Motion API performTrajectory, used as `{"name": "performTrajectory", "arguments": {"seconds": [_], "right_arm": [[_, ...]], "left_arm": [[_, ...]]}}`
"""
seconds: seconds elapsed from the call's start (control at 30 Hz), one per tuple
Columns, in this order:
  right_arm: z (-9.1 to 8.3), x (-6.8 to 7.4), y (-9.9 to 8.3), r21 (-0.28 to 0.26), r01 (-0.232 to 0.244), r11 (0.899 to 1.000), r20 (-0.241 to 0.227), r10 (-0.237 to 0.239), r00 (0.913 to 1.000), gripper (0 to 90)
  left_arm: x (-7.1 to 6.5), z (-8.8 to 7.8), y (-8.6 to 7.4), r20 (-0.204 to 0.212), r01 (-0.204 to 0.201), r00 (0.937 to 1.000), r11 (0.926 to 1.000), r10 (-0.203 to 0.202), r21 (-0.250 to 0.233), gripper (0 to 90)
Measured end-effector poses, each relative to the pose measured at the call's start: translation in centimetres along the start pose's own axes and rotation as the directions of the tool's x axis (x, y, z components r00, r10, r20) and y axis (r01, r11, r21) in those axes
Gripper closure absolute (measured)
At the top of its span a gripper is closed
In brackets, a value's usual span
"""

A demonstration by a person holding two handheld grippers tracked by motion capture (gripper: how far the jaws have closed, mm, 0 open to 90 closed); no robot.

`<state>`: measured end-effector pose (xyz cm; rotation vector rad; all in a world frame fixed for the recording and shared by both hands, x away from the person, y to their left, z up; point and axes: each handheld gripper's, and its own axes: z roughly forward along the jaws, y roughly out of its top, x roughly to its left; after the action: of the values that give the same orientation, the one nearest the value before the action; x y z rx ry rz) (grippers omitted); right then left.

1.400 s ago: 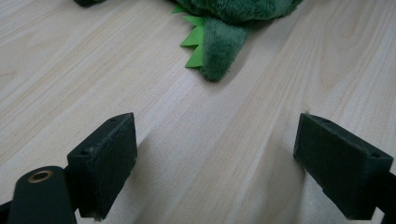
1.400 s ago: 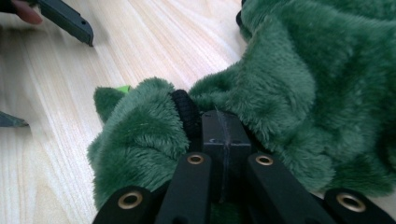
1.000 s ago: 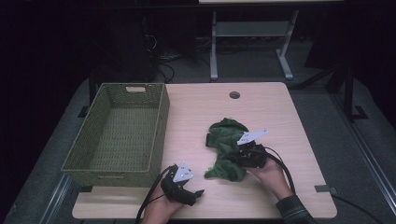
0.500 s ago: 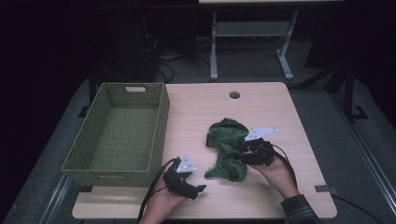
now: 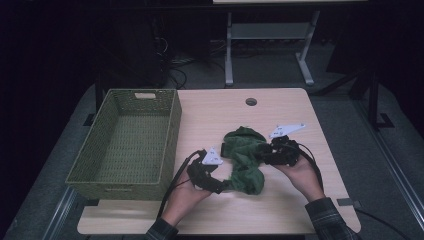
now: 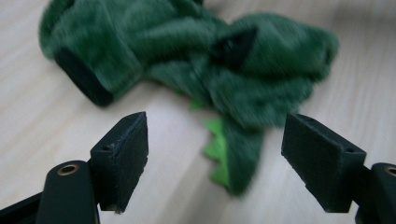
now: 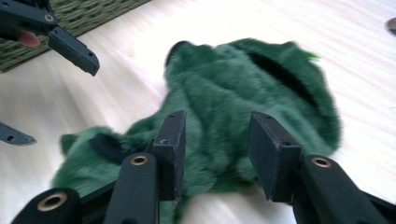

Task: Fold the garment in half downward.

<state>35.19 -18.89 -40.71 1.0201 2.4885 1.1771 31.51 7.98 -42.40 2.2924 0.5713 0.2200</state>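
Nearest the table's front edge, the left hand (image 5: pixel 182 197) angles inward, its left gripper (image 6: pixel 215 154) low over the wood with jaws spread wide, pointing at the green plush toy (image 5: pixel 244 157) just ahead. Across from it, the right hand (image 5: pixel 302 172) cups the right gripper (image 7: pixel 217 151), jaws partly apart against the toy's fur, gripping nothing. The toy lies crumpled mid-table between both. Farther left sits the woven green basket (image 5: pixel 170 135), on the table (image 5: pixel 220 110).

Black hand-held gripper (image 6: pixel 215 163), brass screws
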Motion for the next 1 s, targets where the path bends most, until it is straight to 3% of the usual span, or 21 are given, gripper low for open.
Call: {"name": "performTrajectory", "arguments": {"seconds": [0.27, 0.5, 0.57, 0.7, 0.77, 0.87, 0.93, 1.0], "right_arm": [[-0.3, -2.1, 0.8, -0.020, -0.031, 0.999, 0.026, 0.032, 0.9992, 55.9], [0.7, -4.4, 1.6, -0.019, -0.050, 0.999, 0.051, 0.051, 0.9974, 55.3], [1.1, -5.1, 1.6, -0.045, -0.058, 0.997, 0.056, 0.060, 0.9966, 56.2], [2.5, -6.5, 1.4, -0.009, -0.079, 0.997, 0.062, 0.080, 0.9949, 57.2], [3.0, -7.1, 1.3, -0.002, -0.092, 0.996, 0.058, 0.092, 0.9941, 57.5], [3.6, -7.8, 1.2, 0.004, -0.097, 0.995, 0.062, 0.097, 0.9934, 58.7], [4.1, -8.2, 1.0, 0.011, -0.109, 0.994, 0.062, 0.108, 0.9922, 59.0], [4.6, -8.6, 0.7, 0.025, -0.115, 0.993, 0.055, 0.114, 0.9920, 59.1]], "left_arm": [[2.5, 0.6, 3.4, -0.014, 0.002, 0.9999, 0.9992, -0.002, -0.041, 34.9], [5.8, 1.9, 5.9, -0.029, 0.015, 0.9994, 0.9978, -0.017, -0.065, 44.6], [7.0, 2.7, 6.4, -0.021, 0.027, 0.9994, 0.9973, -0.028, -0.069, 46.8], [8.8, 4.0, 7.0, -0.032, 0.024, 0.9991, 0.9972, -0.026, -0.071, 50.2], [9.6, 4.7, 7.2, -0.051, 0.012, 0.9986, 0.9987, -0.015, -0.049, 53.0], [10.9, 5.8, 7.0, -0.052, 0.033, 0.9981, 0.9993, -0.034, -0.017, 53.5], [11.6, 6.3, 6.7, -0.034, 0.067, 0.9971, 0.9975, -0.068, -0.023, 53.8], [12.2, 6.9, 6.3, -0.032, 0.075, 0.9966, 0.9970, -0.076, -0.016, 54.2]]}}
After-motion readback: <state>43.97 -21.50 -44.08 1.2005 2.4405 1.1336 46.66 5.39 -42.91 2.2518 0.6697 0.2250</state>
